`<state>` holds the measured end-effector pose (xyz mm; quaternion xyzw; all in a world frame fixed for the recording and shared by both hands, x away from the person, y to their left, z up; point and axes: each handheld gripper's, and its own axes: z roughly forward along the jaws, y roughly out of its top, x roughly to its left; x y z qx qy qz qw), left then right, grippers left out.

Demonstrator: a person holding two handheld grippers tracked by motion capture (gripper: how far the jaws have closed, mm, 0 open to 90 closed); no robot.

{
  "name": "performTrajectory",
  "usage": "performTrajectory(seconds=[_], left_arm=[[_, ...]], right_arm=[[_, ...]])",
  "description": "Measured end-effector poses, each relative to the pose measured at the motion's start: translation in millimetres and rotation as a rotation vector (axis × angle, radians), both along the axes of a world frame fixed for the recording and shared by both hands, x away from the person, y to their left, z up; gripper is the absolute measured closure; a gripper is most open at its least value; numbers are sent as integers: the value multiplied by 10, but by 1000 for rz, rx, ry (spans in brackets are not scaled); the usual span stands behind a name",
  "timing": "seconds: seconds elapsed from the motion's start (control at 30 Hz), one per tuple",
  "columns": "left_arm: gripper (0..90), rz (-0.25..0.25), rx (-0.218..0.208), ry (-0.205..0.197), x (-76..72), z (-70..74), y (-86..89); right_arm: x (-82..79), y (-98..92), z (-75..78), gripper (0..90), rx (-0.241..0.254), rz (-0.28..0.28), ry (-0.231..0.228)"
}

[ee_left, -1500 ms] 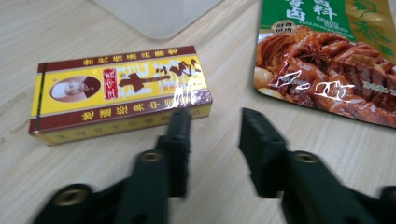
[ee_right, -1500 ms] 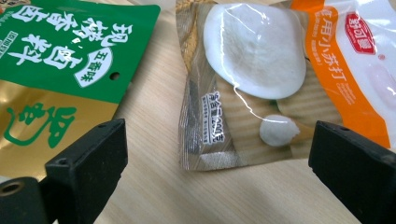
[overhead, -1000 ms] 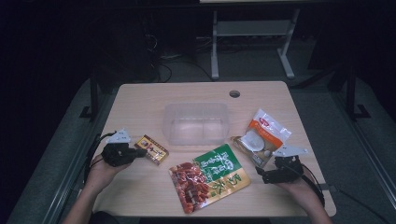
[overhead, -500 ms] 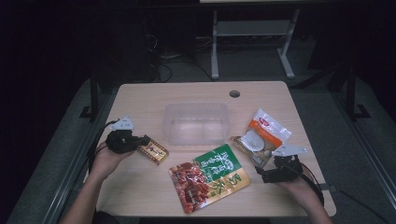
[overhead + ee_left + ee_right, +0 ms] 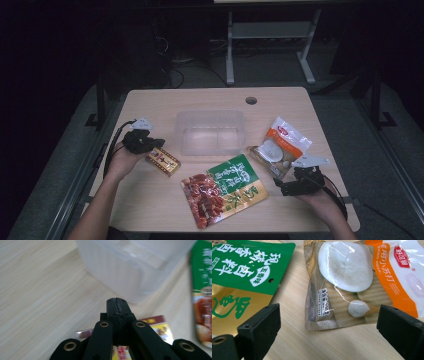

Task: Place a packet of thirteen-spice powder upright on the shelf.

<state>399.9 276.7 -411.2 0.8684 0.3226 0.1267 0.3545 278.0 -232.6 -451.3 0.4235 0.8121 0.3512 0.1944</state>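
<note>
A clear plastic container stands mid-table, seen close in the left gripper view. My left gripper is shut with nothing between its jaws; it hovers over the near end of a small red and yellow packet, left of the container. At the right, my right gripper stands open and faces a white and orange pouch lying flat just beyond its fingertips. A green and red snack pouch lies between the two hands.
The wooden table has a cable hole at the back right. A metal stand is on the dark floor beyond the table. Cables trail from both grippers over the table's side edges.
My left gripper has moved forward and a little right, over the small packet's near end. The right gripper and the pouches have stayed put.
</note>
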Motion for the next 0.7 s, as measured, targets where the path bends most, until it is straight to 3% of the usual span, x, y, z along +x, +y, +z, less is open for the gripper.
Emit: performTrajectory(seconds=[0.17,0.3,0.43,0.7], left_arm=[[897,25,18,3,157,-104,61],[897,49,29,36,228,-217,97],[897,62,59,58,250,-283,119],[897,53,106,83,203,-279,175]], right_arm=[[-4,-1,3,52,1,-2,0],[-3,1,3,52,1,-2,-2],[1,-10,-2,52,1,-2,1],[-5,-12,5,53,3,-2,-3]])
